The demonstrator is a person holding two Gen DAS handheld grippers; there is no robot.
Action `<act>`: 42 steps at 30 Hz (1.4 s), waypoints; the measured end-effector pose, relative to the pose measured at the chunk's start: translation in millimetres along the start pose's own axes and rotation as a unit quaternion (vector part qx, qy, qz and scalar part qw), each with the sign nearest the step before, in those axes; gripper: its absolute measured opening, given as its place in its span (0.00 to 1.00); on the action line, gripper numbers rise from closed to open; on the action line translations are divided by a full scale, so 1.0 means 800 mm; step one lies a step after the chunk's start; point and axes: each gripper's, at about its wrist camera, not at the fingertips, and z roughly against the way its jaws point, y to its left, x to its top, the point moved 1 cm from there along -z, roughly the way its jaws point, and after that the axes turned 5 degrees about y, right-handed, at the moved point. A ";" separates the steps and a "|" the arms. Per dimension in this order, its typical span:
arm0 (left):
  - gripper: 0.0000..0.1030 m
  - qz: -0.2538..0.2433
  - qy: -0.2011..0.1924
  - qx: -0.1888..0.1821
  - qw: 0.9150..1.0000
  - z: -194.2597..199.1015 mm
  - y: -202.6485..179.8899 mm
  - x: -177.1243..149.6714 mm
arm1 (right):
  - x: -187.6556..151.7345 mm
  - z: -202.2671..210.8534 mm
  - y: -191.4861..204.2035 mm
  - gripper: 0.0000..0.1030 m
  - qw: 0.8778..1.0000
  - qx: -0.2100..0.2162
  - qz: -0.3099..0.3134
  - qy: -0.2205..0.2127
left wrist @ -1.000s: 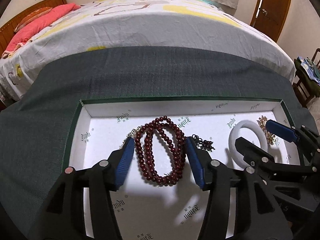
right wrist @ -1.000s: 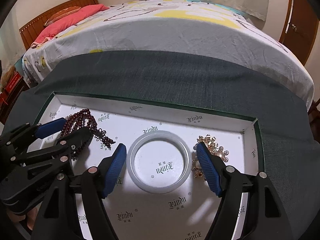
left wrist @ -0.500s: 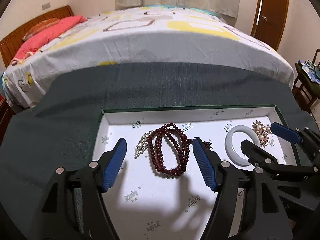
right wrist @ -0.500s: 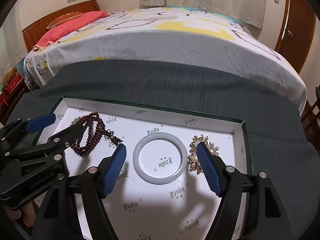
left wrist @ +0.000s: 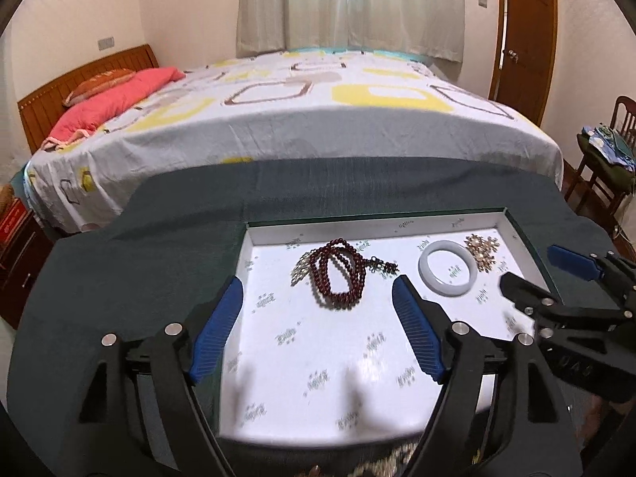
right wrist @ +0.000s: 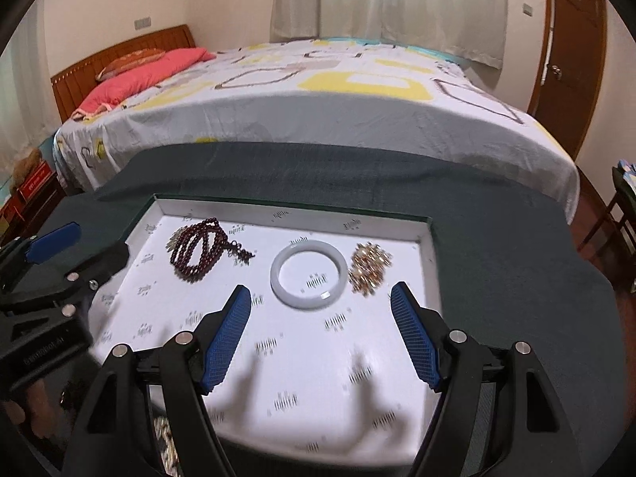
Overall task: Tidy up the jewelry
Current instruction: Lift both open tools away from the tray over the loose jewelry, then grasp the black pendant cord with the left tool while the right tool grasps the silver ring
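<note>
The tray (right wrist: pixel 425 234) holds one red bead strand (right wrist: pixel 196 248), one white bangle (right wrist: pixel 308 274) and one gold brooch (right wrist: pixel 369 266). The left gripper (left wrist: pixel 318 314) jaws, just opening, and the right gripper (right wrist: pixel 320 310) jaws stand spread, empty. Only the left view shows a chair (left wrist: pixel 608 167).

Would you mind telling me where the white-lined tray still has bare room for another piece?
The near half of the white-lined tray is bare, below the dark red bead strand, white bangle and gold brooch. That far row is crowded; only narrow gaps separate the pieces.
</note>
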 end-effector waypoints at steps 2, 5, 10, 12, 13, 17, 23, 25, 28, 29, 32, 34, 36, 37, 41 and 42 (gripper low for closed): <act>0.76 0.005 -0.007 0.004 1.000 0.016 0.003 -0.011 | -0.013 0.013 -0.004 0.69 1.000 -0.003 -0.003 -0.003; 0.77 0.013 -0.006 0.006 1.000 0.030 0.009 -0.027 | -0.034 0.027 -0.010 0.69 1.000 -0.005 -0.011 -0.004; 0.78 0.028 0.004 0.015 0.999 0.046 0.020 -0.061 | -0.082 0.046 -0.017 0.69 1.000 -0.015 -0.015 0.004; 0.78 0.033 0.010 0.020 0.999 0.050 0.024 -0.076 | -0.102 0.052 -0.023 0.69 1.000 -0.019 -0.020 0.007; 0.79 0.035 0.013 0.022 0.999 0.052 0.026 -0.084 | -0.111 0.054 -0.028 0.69 0.999 -0.021 -0.024 0.010; 0.79 0.046 0.025 0.026 0.998 0.058 0.035 -0.113 | -0.147 0.061 -0.041 0.68 0.999 -0.024 -0.044 0.020; 0.79 0.049 0.034 0.043 0.997 0.066 0.047 -0.151 | -0.186 0.063 -0.052 0.68 0.997 -0.034 -0.055 0.030; 0.79 0.054 0.042 0.047 0.997 0.065 0.052 -0.159 | -0.190 0.058 -0.054 0.67 0.997 -0.035 -0.057 0.035; 0.79 0.058 0.051 0.052 0.996 0.063 0.058 -0.169 | -0.189 0.053 -0.057 0.64 0.997 -0.032 -0.062 0.036; 0.79 0.058 0.053 0.054 0.995 0.063 0.059 -0.171 | -0.189 0.053 -0.057 0.62 0.997 -0.032 -0.061 0.034; 0.79 0.060 0.055 0.058 0.995 0.063 0.063 -0.176 | -0.186 0.047 -0.055 0.62 0.997 -0.034 -0.056 0.034; 0.79 0.060 0.057 0.059 0.995 0.063 0.064 -0.178 | -0.187 0.042 -0.055 0.62 0.997 -0.032 -0.056 0.036; 0.79 0.060 0.058 0.061 0.995 0.062 0.065 -0.179 | -0.186 0.037 -0.053 0.59 0.997 -0.031 -0.053 0.039; 0.79 0.060 0.059 0.062 0.995 0.061 0.066 -0.180 | -0.186 0.034 -0.051 0.56 0.997 -0.031 -0.050 0.040; 0.79 0.060 0.062 0.062 0.994 0.060 0.065 -0.181 | -0.188 0.029 -0.047 0.47 0.998 -0.031 -0.042 0.046; 0.79 0.059 0.062 0.062 0.994 0.060 0.066 -0.181 | -0.188 0.029 -0.047 0.46 0.998 -0.031 -0.040 0.045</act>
